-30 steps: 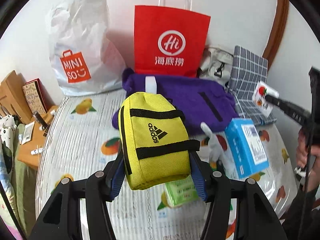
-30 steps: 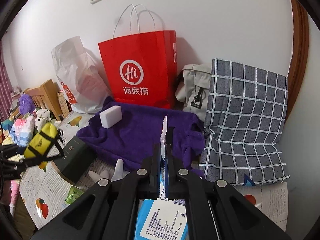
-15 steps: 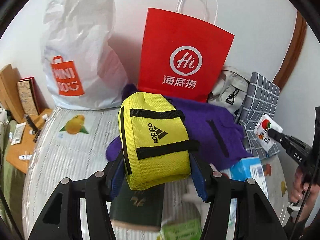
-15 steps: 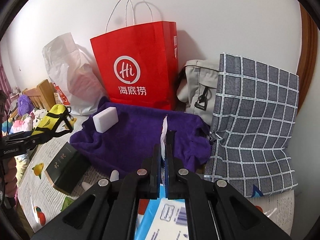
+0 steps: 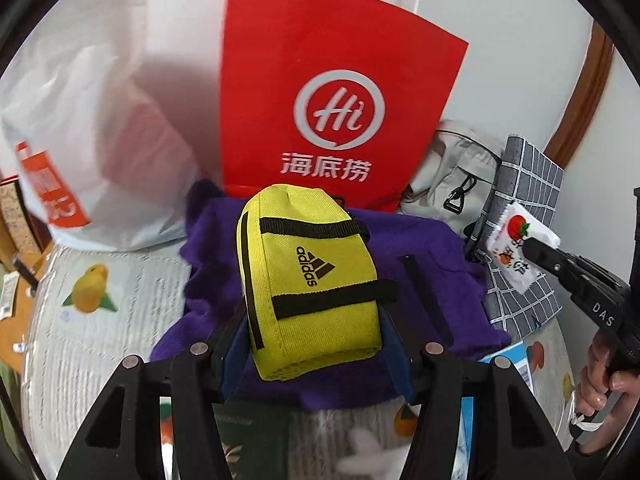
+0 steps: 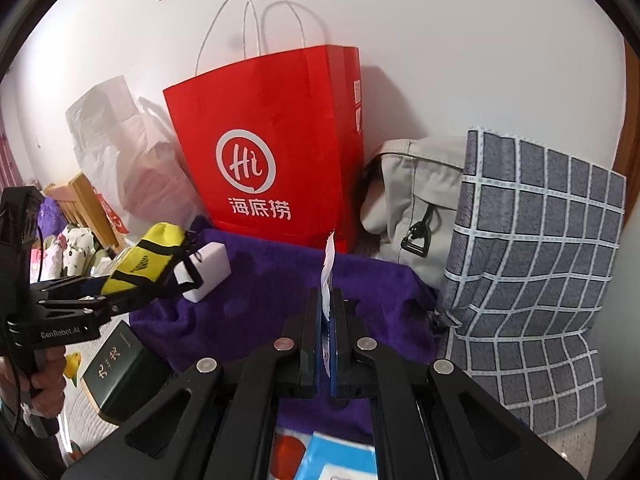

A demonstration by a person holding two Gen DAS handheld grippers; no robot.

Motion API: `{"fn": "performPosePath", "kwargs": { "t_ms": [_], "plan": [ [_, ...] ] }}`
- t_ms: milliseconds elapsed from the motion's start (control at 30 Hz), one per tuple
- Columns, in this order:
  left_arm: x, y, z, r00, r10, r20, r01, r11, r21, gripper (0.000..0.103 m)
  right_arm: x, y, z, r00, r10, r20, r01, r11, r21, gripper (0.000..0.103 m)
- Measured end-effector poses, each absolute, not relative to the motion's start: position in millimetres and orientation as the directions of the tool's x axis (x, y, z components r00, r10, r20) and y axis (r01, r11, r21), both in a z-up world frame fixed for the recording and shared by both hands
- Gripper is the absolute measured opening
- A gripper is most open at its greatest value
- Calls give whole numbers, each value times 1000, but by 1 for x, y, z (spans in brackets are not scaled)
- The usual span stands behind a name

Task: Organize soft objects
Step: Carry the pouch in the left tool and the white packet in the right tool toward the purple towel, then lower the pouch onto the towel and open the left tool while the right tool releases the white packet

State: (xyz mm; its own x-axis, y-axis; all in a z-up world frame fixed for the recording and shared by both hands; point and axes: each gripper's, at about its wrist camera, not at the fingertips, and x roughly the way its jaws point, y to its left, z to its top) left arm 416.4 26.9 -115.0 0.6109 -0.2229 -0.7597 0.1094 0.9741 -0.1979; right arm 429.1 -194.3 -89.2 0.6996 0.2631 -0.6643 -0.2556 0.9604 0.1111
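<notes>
Left gripper (image 5: 312,344) clamps yellow pouch (image 5: 308,284) above purple cloth (image 5: 440,300) | right gripper (image 6: 326,320) pinches thin packet (image 6: 328,268) | red bag (image 6: 272,152) upright at 12, wall behind.

We see the white plastic bag (image 5: 80,128) only as a blur, its orange logo unreadable. The yellow pouch (image 5: 308,284) hides much of the purple cloth (image 5: 432,300), and the blue box (image 6: 340,460) is cut off at the bottom edge.
</notes>
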Motion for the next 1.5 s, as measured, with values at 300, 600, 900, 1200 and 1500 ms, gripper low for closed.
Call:
{"fn": "performPosePath", "kwargs": {
  "t_ms": [300, 600, 900, 1200, 1500],
  "plan": [
    [443, 9, -144, 541, -286, -791, 176, 958, -226, 56, 457, -197, -123, 637, 278, -719, -271, 954, 129, 3],
    [454, -3, -168, 483, -277, -831, 211, 957, -197, 56, 471, -193, -153, 571, 296, -766, -276, 948, 160, 3],
    [465, 1, -187, 438, -229, -869, 163, 971, -174, 56, 482, -178, -183, 508, 267, -819, -277, 951, 138, 4],
    [469, 2, -192, 400, -237, -885, 126, 971, -203, 59, 486, -175, -192, 481, 276, -832, -266, 950, 161, 5],
    [463, 2, -184, 390, -228, -892, 122, 973, -195, 66, 469, -185, -159, 561, 247, -790, -254, 960, 120, 31]
  ]
}}
